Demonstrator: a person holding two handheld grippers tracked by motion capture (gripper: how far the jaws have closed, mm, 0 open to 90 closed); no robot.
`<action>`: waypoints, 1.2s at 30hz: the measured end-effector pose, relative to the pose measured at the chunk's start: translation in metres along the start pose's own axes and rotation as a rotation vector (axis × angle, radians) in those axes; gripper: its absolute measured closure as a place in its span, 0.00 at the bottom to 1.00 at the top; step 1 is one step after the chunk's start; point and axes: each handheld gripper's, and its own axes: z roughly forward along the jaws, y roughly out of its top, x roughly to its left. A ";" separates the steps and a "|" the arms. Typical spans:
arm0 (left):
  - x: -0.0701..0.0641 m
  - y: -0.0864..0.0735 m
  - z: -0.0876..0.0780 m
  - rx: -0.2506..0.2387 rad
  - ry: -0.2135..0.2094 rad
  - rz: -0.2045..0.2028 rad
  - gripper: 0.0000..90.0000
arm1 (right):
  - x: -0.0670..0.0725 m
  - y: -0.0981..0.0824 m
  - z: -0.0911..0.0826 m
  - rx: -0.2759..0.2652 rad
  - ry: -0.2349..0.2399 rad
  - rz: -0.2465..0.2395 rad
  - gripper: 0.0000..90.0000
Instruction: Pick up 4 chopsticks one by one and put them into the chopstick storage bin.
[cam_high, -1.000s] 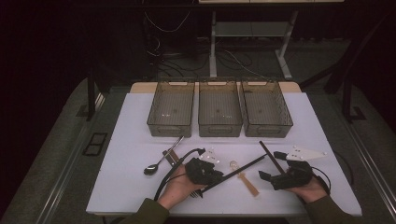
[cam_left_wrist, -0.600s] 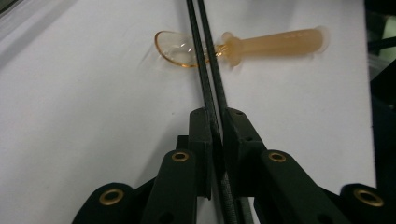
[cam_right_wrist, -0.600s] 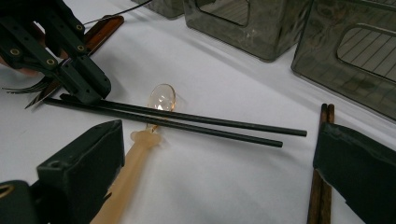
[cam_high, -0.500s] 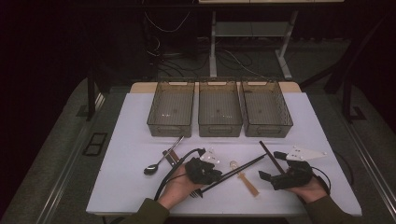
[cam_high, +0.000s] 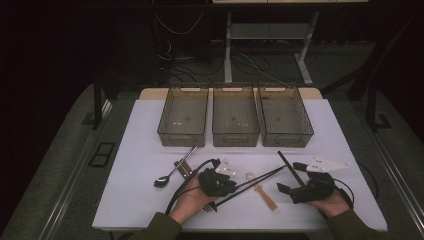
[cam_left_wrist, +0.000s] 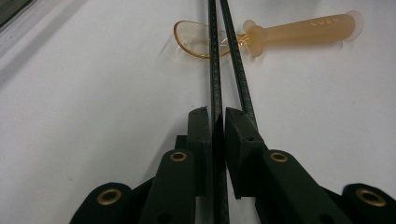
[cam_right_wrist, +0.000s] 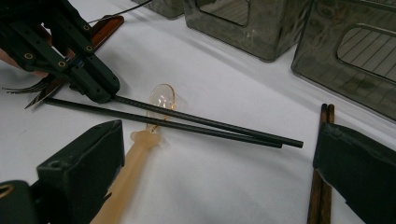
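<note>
- Jaws of the left gripper (cam_left_wrist: 215, 116) press together on one black chopstick (cam_right_wrist: 205, 122); its twin lies alongside on the table (cam_high: 140, 135).
- Right gripper (cam_right_wrist: 215, 177) rests with jaws wide apart, holding nothing.
- Amber spoon (cam_left_wrist: 280, 33) lies under the chopsticks.
- Brown chopsticks (cam_right_wrist: 322, 186) lie near the right jaw.
- Three bins (cam_high: 235, 137) stand behind.

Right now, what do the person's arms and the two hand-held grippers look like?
Both arms wear olive-green sleeves. The left hand-held gripper is matte black with brass-coloured rivets on its linkage and a black cable looping off it. The right hand-held gripper is black too, with broad blocky jaws and a black cable by the wrist.
</note>
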 end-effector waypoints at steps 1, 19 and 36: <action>0.000 0.000 0.000 -0.003 0.000 0.001 0.88 | 0.000 0.000 0.000 0.000 0.000 0.000 0.03; -0.001 -0.003 0.001 -0.035 0.012 -0.055 0.94 | 0.000 0.000 0.000 -0.004 -0.002 0.002 0.03; 0.001 -0.002 -0.004 -0.057 -0.005 -0.051 0.94 | 0.000 0.000 -0.001 -0.009 -0.002 -0.002 0.03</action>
